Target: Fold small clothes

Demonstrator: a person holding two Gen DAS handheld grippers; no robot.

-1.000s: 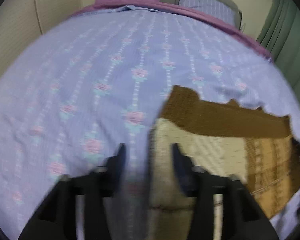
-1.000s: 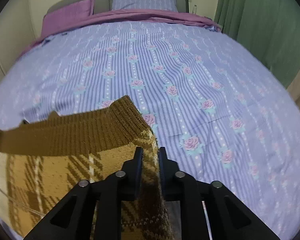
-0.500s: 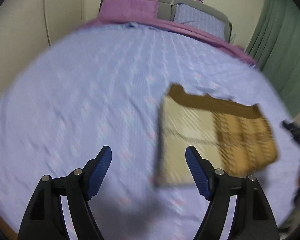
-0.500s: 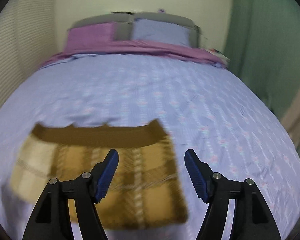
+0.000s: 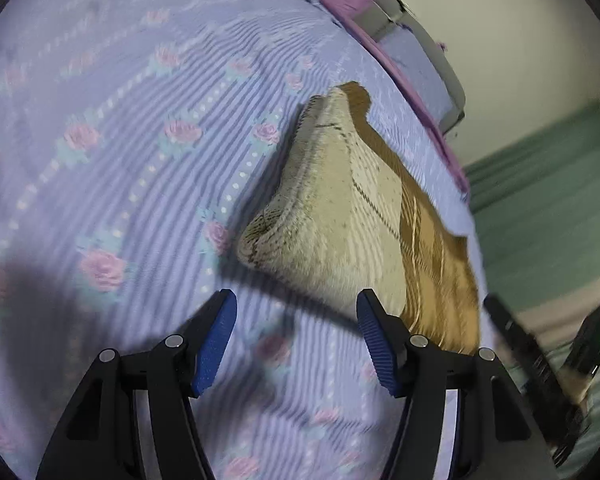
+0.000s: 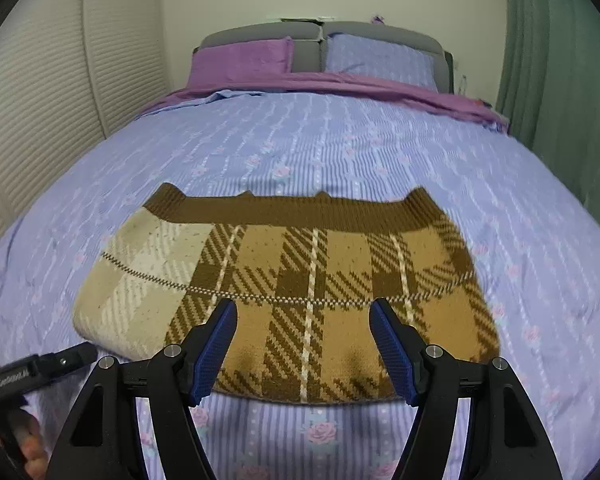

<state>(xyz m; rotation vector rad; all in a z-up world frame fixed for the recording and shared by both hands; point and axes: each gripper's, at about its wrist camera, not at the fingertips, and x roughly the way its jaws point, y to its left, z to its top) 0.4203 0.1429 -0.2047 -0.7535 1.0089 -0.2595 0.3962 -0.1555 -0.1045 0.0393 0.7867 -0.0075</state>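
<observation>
A small brown and tan plaid knit garment (image 6: 300, 280) lies flat on the bed, its dark ribbed band at the far edge and a paler panel on its left. It also shows in the left wrist view (image 5: 360, 220), seen from its left side. My right gripper (image 6: 303, 316) is open and empty, hovering just above the garment's near edge. My left gripper (image 5: 296, 312) is open and empty, near the garment's left end. The left gripper's body shows at the lower left of the right wrist view (image 6: 32, 372).
The bed has a lilac striped cover with pink roses (image 6: 340, 152). Purple and lilac pillows (image 6: 244, 60) lean on a grey headboard. A slatted wall (image 6: 40, 80) is on the left, a green curtain (image 6: 560, 60) on the right.
Both grippers have let go of the garment and opened, then pulled back. The garment now lies flat. My left gripper has swung round to face its left end.
</observation>
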